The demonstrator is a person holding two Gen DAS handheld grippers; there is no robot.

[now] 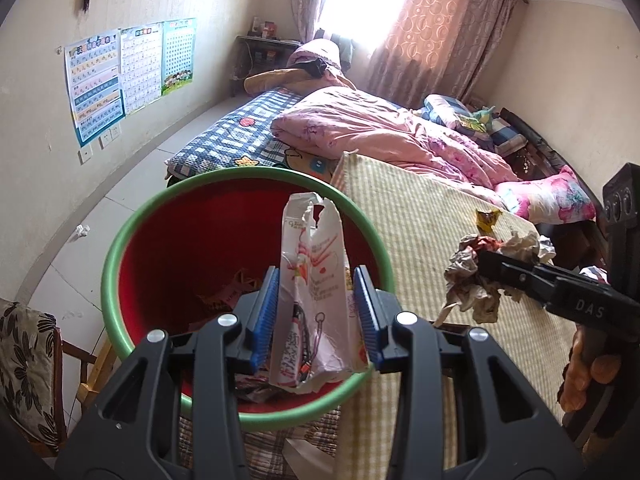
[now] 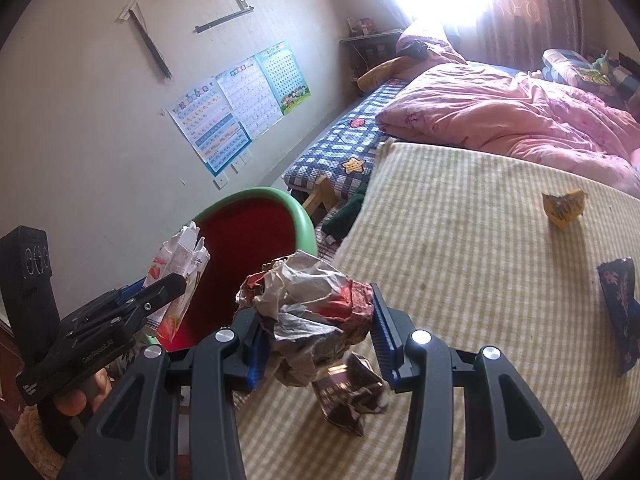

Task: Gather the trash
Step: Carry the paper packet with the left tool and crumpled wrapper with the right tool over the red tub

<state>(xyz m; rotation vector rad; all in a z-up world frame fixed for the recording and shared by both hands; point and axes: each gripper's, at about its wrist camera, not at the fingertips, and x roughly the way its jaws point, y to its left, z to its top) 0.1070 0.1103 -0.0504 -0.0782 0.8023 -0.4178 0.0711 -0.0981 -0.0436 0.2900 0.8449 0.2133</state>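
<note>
My left gripper [image 1: 316, 312] is shut on a torn pink-and-white carton [image 1: 316, 280] and holds it over the red bin with a green rim [image 1: 120, 248]. The bin holds a few scraps. My right gripper [image 2: 316, 332] is shut on a crumpled grey and red paper wad [image 2: 308, 308], above the striped mat beside the bin [image 2: 256, 236]. In the left wrist view the right gripper [image 1: 492, 268] and its wad [image 1: 472, 276] are to the right of the bin. In the right wrist view the left gripper [image 2: 168, 284] holds the carton [image 2: 176, 280] over the bin.
A yellow wrapper [image 2: 564, 208], a dark blue wrapper [image 2: 620, 312] and a crumpled brown wrapper [image 2: 352, 396] lie on the striped mat [image 2: 460, 240]. A pink quilt [image 1: 380, 132] covers the bed behind. A paper ball [image 1: 82, 231] lies on the floor by the wall. A chair [image 1: 32, 360] stands at left.
</note>
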